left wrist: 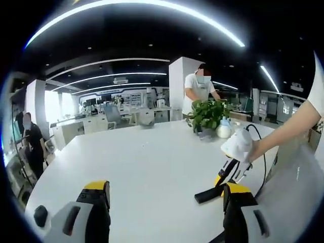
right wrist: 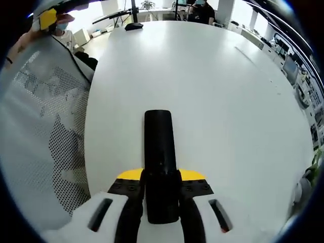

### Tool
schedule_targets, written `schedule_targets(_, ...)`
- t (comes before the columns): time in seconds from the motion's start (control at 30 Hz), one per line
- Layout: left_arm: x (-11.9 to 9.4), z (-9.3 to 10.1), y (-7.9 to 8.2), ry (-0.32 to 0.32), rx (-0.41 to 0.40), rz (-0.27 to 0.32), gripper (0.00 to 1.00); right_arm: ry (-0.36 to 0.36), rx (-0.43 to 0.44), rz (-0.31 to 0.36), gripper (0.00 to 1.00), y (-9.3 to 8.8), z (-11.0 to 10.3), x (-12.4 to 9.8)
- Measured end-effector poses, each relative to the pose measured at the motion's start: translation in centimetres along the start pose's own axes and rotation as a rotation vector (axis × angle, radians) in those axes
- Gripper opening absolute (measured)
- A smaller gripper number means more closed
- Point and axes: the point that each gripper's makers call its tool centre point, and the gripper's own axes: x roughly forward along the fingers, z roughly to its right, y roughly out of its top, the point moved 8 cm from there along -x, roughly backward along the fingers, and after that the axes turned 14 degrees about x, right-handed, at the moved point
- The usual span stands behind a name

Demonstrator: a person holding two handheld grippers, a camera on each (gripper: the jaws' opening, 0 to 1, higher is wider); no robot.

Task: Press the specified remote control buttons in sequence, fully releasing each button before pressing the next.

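A black remote control [right wrist: 159, 147] lies lengthwise between my right gripper's [right wrist: 161, 181] jaws, which are shut on its near end; its far end points out over the white table [right wrist: 212, 86]. In the left gripper view a hand holds that right gripper [left wrist: 224, 183] at the right, the remote [left wrist: 207, 193] sticking out low toward the tabletop. My left gripper [left wrist: 164, 196] stands open above the table [left wrist: 142, 162], its yellow-tipped jaws wide apart with nothing between them. The remote's buttons cannot be made out.
A potted plant [left wrist: 207, 114] and a small white bottle [left wrist: 224, 129] stand at the table's far side, a person [left wrist: 199, 86] behind them. A black cable [left wrist: 262, 152] trails from the right gripper. A dark mouse-like object [right wrist: 134, 26] lies at the far end. White mesh clothing [right wrist: 45, 126] borders the table.
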Motion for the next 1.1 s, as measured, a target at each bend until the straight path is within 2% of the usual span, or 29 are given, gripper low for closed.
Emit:
schedule_targets(0.37, 0.1, 0.0, -0.1, -0.005, 0.005, -0.009, 0.97, 0.04, 0.077, -0.015, 0.24, 1.7, 3.4, 0.2)
schedule_targets(0.67, 0.4, -0.2, -0.4, -0.004, 0.01, -0.035, 0.96, 0.066, 0.079, -0.035, 0.24, 3.1, 5.5, 0.4)
schedule_targets(0.9, 0.5, -0.4, -0.7, -0.003, 0.014, -0.056, 0.96, 0.077, 0.073, -0.012, 0.25, 4.0, 7.1, 0.6)
schedule_targets(1.1, 0.6, -0.4, -1.0, -0.003, 0.023, -0.078, 0.96, 0.102, 0.07, 0.029, 0.25, 4.0, 7.6, 0.5)
